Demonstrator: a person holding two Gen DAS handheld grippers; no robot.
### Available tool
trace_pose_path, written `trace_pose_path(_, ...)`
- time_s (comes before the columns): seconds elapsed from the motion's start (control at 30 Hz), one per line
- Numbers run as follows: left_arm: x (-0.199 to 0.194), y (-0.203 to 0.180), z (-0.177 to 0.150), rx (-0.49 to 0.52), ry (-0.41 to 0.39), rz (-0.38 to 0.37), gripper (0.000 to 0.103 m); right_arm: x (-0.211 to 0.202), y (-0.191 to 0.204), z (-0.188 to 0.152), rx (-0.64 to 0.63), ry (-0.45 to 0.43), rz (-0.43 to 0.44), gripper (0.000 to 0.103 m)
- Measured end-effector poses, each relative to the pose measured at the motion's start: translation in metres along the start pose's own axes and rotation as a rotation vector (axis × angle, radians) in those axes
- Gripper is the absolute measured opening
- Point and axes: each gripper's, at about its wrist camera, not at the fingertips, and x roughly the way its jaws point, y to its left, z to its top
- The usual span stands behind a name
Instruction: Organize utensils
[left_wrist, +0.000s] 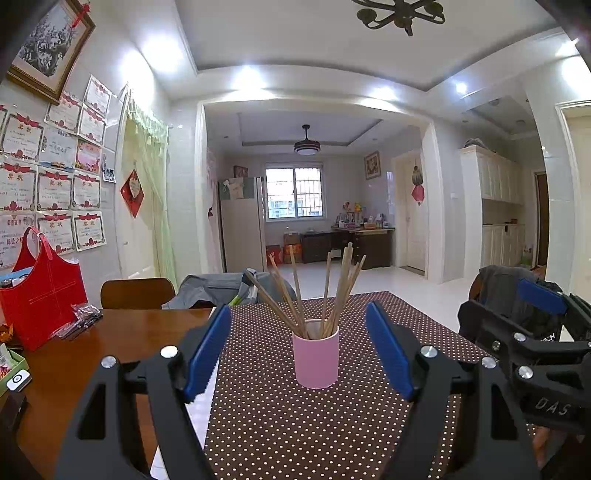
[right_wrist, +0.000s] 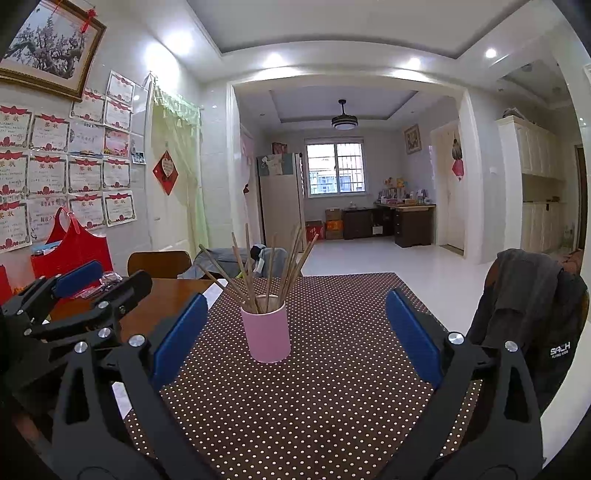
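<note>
**Chopsticks gathered in the pink cup, both claws spread and empty**

Nearest, the left gripper (left_wrist: 297, 349) — blue pads spread wide, nothing between them, pointed straight at the pink cup (left_wrist: 316, 356). Alongside on the right, the right gripper (right_wrist: 295, 341), equally wide and empty, with the cup a little left of its centre line. Neither touching anything.

Judging from the task, little left beyond tidying: no loose utensil visible on the cloth in either view. For any further handling, best to steady the cup low on its wall with one claw before touching the sticks with the other. Cup likely light and top-heavy, so a sideways push on a long stick could tip it. Better to close on the bundle just above the rim, gently, and lift straight up rather than drag across.

The chopsticks (left_wrist: 325, 291) stand upright in the cup, fanned out left and right, tips well above the rim. Cup upright in the middle of the brown polka-dot cloth (left_wrist: 295, 424), apart from every edge.

Beyond the cloth on the left, bare wooden table (left_wrist: 74, 369) with a red bag (left_wrist: 44, 299) by the wall. Far side, a chair (left_wrist: 136, 291) and a grey garment draped over another — on the right, a dark jacket (right_wrist: 532, 306) over a chair back.

Further off, white tiled floor, certificates on the left wall, a barred window at the far end.
</note>
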Motion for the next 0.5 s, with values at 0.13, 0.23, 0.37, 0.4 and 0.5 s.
trace_pose_path(0.13,0.0004,-0.0001,-0.0003,0.000,0.000,0.000,0.074,0.0003,-0.0001,-0.0004,0.002,-0.001,0.002,0.095)
trace_pose_path(0.23,0.0007,-0.0002,-0.0004,0.002,0.001,0.003,0.074,0.0023,-0.0009,-0.0008,0.011,0.005,0.007,0.095)
trace_pose_path(0.37,0.0015,0.0001,-0.0015,0.000,0.005,-0.003,0.074,0.0025,-0.0035,-0.0013,0.014,0.008,0.010,0.095)
trace_pose_path(0.4,0.0017,0.0002,-0.0018,-0.001,0.005,-0.003,0.074,0.0028,-0.0037,-0.0013,0.015,0.009,0.011,0.095)
trace_pose_path(0.5,0.0017,0.0011,-0.0018,0.000,0.006,-0.002,0.074,0.0029,-0.0039,-0.0015,0.015,0.010,0.012,0.095)
